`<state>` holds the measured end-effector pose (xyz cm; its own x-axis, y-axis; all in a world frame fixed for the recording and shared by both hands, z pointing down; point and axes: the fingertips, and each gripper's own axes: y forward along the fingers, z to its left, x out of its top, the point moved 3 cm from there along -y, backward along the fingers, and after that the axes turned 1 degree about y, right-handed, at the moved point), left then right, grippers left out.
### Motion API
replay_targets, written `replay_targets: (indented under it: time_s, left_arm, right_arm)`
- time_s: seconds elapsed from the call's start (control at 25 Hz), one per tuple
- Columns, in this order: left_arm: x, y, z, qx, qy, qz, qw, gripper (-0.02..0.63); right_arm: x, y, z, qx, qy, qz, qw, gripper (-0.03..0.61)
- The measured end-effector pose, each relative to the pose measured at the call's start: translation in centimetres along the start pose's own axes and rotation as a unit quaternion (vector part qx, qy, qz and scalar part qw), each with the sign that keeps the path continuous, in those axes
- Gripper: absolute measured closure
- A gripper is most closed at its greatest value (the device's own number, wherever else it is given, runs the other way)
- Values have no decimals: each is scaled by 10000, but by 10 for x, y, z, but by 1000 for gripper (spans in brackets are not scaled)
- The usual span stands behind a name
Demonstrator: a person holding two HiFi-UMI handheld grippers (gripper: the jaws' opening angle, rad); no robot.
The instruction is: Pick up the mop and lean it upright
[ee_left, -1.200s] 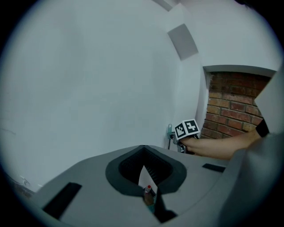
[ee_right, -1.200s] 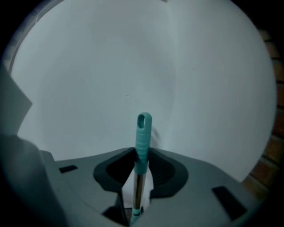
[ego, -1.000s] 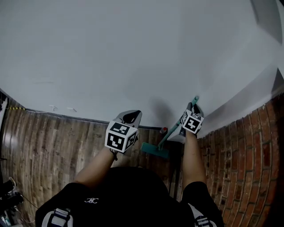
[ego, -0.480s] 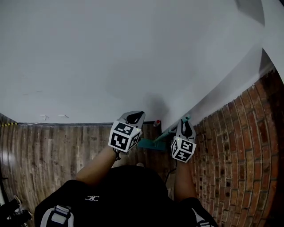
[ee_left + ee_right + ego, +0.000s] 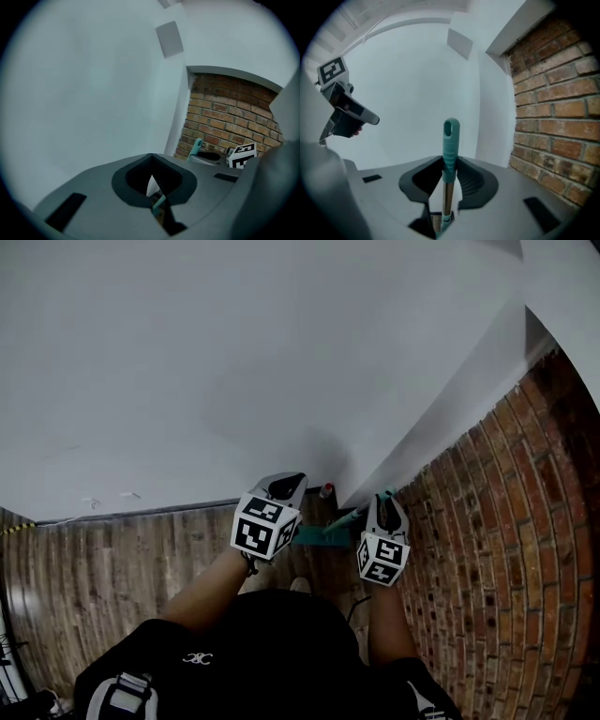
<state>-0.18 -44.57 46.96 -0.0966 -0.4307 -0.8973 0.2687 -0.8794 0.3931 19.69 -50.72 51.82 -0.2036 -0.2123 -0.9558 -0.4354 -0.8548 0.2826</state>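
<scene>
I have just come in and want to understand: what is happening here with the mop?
A person stands in a corner between a white wall and a brick wall, with tongs in each hand. The right tongs are shut on the teal mop handle, which stands roughly upright near the corner. The left tongs hold nothing, jaws slightly apart.
</scene>
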Motion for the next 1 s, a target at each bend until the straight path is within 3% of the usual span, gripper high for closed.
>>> replay_targets:
  time_s: [0.44,1.0]
  left_arm:
    - [4,7,-9,49,61,-69,9999,618]
    - [-3,-8,14,773,-236,-144,9966,618]
  right_arm:
    - [-2,2,-9,29,47,-32,10000,469]
    - [14,65,-4,457,-91,-106,9989,469]
